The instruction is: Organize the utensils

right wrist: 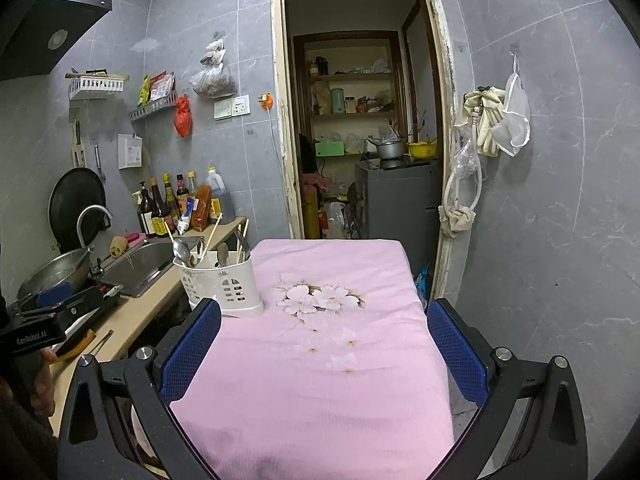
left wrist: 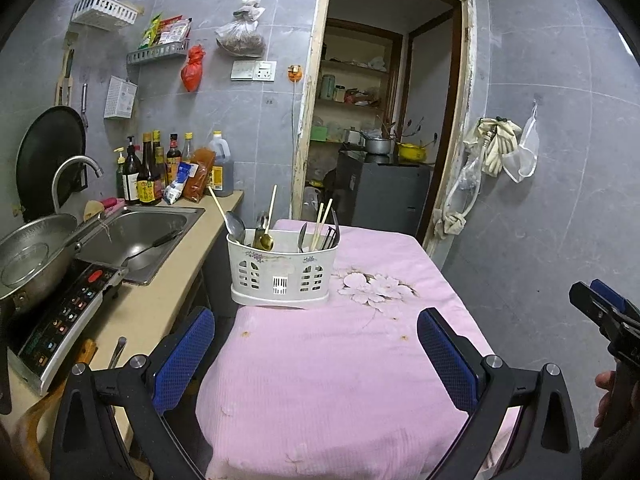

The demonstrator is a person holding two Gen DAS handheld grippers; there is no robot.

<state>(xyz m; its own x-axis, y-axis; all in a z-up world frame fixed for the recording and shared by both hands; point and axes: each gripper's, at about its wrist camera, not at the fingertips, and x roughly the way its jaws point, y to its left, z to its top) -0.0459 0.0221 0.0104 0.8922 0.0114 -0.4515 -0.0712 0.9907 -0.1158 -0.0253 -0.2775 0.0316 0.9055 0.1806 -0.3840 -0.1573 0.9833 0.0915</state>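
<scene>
White utensil caddy (left wrist: pixel 281 269) sits beyond both grippers' fingers (left wrist: pixel 186 354) — spread wide, empty.

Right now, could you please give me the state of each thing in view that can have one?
Left tool: open, holding nothing, above the pink cloth.
Right tool: open, holding nothing.
Utensil caddy: upright on the cloth, holding spoons and chopsticks.
Chopsticks: standing tilted in the caddy's right compartment.
Steel spoon: bowl up, in the left compartment.
Pink cloth: spread flat, slightly stained.
Faucet: no water running.
</scene>
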